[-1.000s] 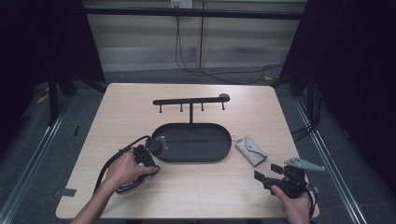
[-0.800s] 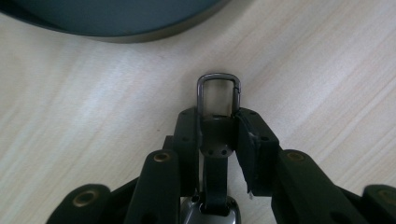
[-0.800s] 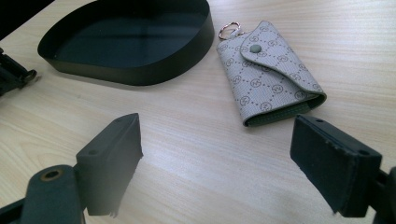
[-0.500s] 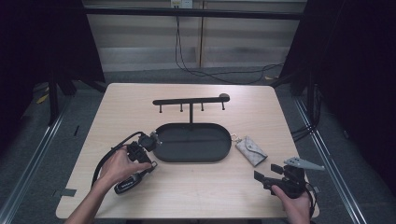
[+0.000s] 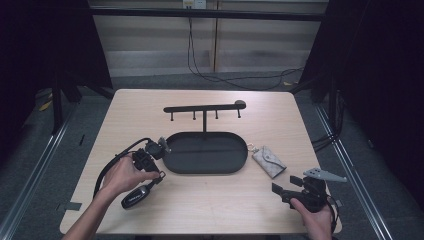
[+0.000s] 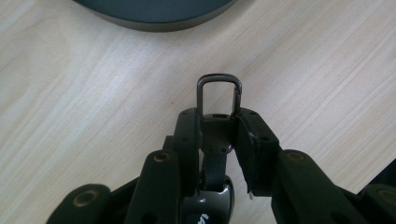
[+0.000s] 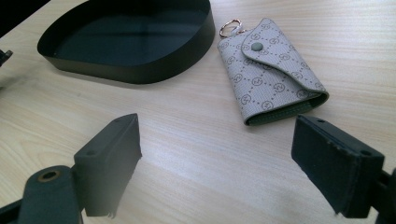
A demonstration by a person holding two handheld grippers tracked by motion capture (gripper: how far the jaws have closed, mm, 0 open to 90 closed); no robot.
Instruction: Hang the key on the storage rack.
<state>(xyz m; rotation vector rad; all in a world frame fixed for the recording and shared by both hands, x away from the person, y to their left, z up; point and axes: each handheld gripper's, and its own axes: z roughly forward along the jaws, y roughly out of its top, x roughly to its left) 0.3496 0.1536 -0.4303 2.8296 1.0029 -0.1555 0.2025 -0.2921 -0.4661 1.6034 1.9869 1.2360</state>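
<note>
Two tools in hand. My left gripper [image 6: 218,135] is clamped on the black car key fob [image 5: 136,197] with metal clasp, low over the wooden table [image 5: 210,210] beside the black oval tray [image 5: 206,152]. My right gripper [image 7: 217,158] has just opened wide, near the grey patterned key pouch [image 7: 271,77].

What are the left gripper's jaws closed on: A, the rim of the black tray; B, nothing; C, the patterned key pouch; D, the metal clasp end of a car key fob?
D: the left gripper has its jaws shut on the car key fob just below its metal clasp, above the table.
</note>
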